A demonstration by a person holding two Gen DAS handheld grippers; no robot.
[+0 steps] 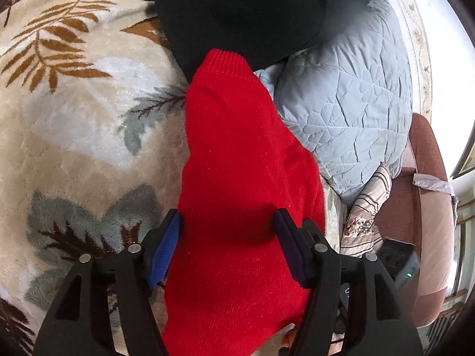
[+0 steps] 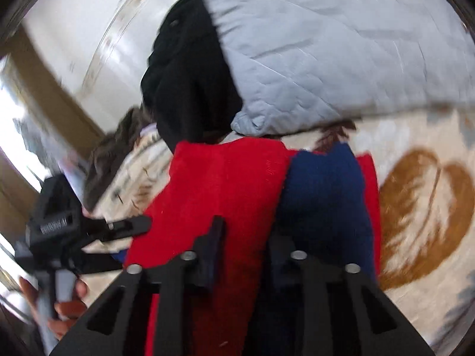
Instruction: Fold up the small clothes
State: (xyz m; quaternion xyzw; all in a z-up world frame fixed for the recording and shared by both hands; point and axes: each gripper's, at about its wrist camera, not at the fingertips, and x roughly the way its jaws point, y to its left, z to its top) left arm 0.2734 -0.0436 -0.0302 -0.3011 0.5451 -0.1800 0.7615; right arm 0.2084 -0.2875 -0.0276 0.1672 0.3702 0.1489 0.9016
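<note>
A red knit sweater (image 1: pixel 237 163) lies on a cream leaf-patterned blanket (image 1: pixel 74 118). My left gripper (image 1: pixel 227 228) is open, its jaws wide apart over the sweater's lower part, nothing between the pads. In the right wrist view the red sweater (image 2: pixel 225 184) shows a dark blue part (image 2: pixel 323 195) on its right side. My right gripper (image 2: pixel 246 240) hovers low over the red and blue cloth with a gap between its jaws; the view is blurred. The left gripper (image 2: pixel 130 225) also shows at the left, held by a hand.
A black garment (image 1: pixel 237 14) lies beyond the sweater's far end. A light blue quilted cover (image 1: pixel 350 95) is bunched at the right. A striped floral cloth (image 1: pixel 368 207) and a brown chair (image 1: pixel 427 207) are at the bed's right edge.
</note>
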